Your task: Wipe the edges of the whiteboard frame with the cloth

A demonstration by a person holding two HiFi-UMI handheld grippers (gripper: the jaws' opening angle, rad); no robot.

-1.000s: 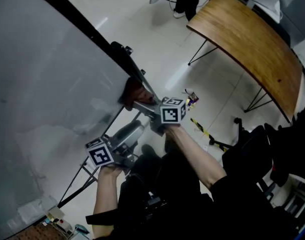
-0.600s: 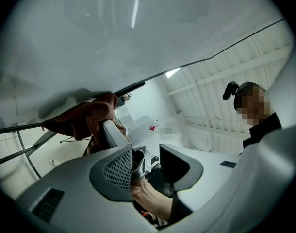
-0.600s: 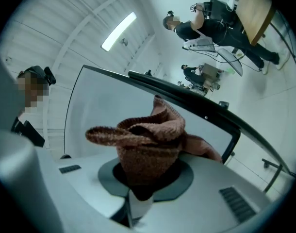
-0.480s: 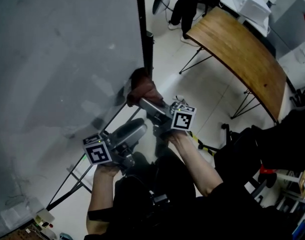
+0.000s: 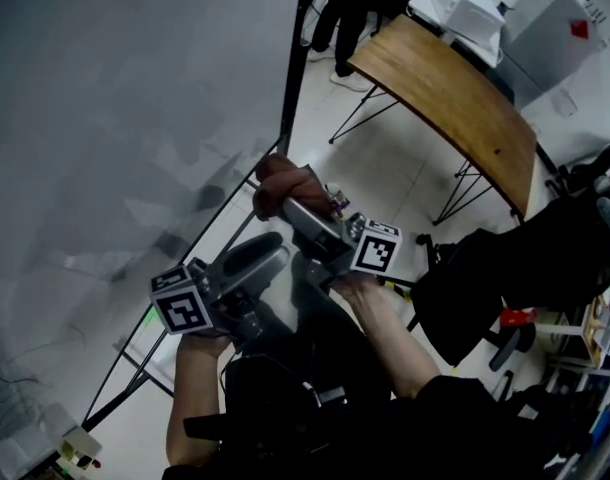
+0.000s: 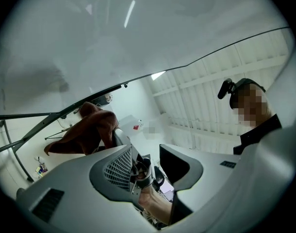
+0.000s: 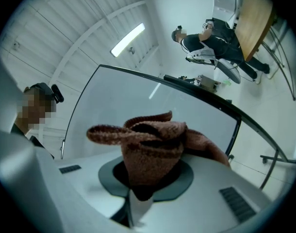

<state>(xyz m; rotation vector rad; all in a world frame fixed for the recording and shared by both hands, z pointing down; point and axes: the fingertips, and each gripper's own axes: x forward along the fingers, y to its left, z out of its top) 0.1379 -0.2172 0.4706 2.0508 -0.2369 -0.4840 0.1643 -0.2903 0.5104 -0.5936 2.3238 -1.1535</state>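
Whiteboard [image 5: 125, 128] with black frame [image 5: 295, 68] | right hand-held gripper [image 7: 143, 183] pinching brown cloth [image 7: 153, 149] near frame's corner | left hand-held gripper [image 6: 150, 154] spread, empty

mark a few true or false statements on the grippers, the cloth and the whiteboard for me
1. The right gripper is shut on a brown cloth. True.
2. The left gripper grips the cloth too. False: its jaws stand apart with nothing between them.
3. The whiteboard frame is black. True.
4. In the head view, the wooden table stands left of the whiteboard. False: it stands to the right of it.
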